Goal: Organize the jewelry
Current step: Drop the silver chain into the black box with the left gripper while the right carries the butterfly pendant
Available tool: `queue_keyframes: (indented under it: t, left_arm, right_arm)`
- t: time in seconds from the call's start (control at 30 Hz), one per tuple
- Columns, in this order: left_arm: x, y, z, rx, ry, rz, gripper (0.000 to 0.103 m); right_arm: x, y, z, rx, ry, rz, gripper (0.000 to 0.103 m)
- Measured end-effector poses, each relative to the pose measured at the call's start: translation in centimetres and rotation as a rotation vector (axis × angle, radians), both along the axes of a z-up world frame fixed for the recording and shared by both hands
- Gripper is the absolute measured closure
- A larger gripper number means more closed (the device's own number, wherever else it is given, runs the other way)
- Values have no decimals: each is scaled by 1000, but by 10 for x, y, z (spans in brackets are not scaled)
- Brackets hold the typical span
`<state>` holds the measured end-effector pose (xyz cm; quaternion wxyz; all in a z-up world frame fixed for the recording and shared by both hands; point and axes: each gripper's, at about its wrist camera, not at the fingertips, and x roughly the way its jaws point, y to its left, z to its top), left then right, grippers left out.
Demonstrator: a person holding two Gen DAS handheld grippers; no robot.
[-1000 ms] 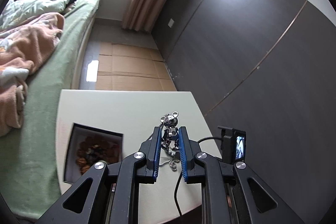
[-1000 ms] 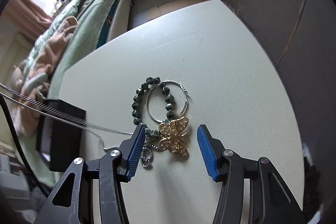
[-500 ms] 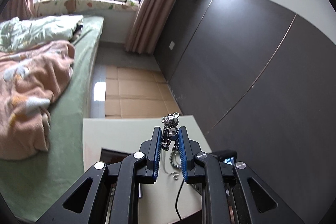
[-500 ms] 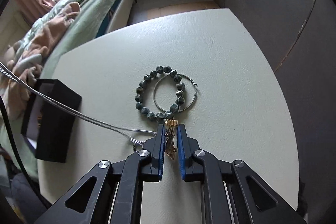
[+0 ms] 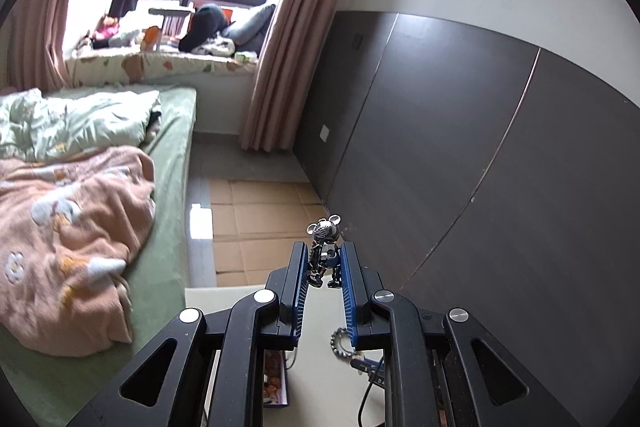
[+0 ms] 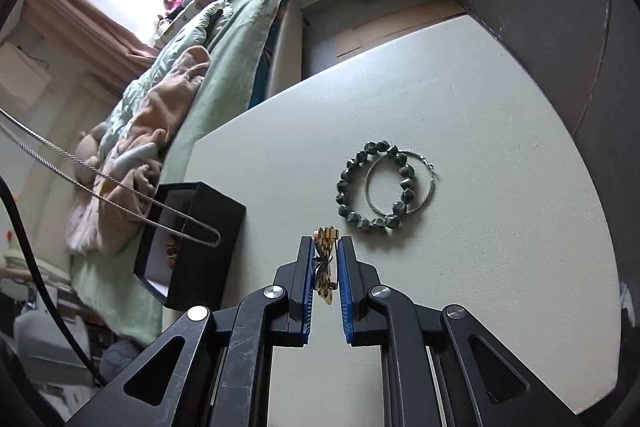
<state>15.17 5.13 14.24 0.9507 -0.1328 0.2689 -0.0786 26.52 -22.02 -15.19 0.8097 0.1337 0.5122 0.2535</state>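
My left gripper (image 5: 323, 255) is shut on a silver bear pendant (image 5: 325, 243) and holds it high above the white table (image 5: 320, 379). Its silver chain (image 6: 120, 187) hangs across the right wrist view, the loop's end over the black jewelry box (image 6: 200, 251). My right gripper (image 6: 325, 247) is shut on a gold butterfly brooch (image 6: 325, 259), lifted off the table (image 6: 480, 267). A dark green bead bracelet (image 6: 376, 187) and a thin silver hoop (image 6: 420, 183) lie overlapping on the table, ahead and to the right of the right gripper.
The open box also shows below the left gripper (image 5: 274, 383), with brown pieces inside. A bed with green sheet (image 5: 168, 187) and pink blanket (image 5: 72, 227) lies left of the table. A dark panel wall (image 5: 480, 147) runs along the right.
My left gripper has risen and tilted up with the pendant, pulling the chain off the table. My right gripper closed on the butterfly brooch and lifted it toward the box side.
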Motion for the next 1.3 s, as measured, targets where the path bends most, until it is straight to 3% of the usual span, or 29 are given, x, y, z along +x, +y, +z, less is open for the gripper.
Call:
queue_keyframes:
  t: [0.33,0.67,0.93,1.3]
  left_arm:
    - [-7,1,14,37,-33,10,86]
    - [4,10,-16,26,15,25,86]
    - [16,25,-70,-28,113,44,86]
    - [34,33,-168,-140,286,14,85]
  right_arm:
    - [5,6,-2,-3,15,-1,90]
    - [4,2,-3,-4,14,2,90]
    - [2,4,-3,-4,9,8,90]
    - [-1,6,3,18,-15,8,90]
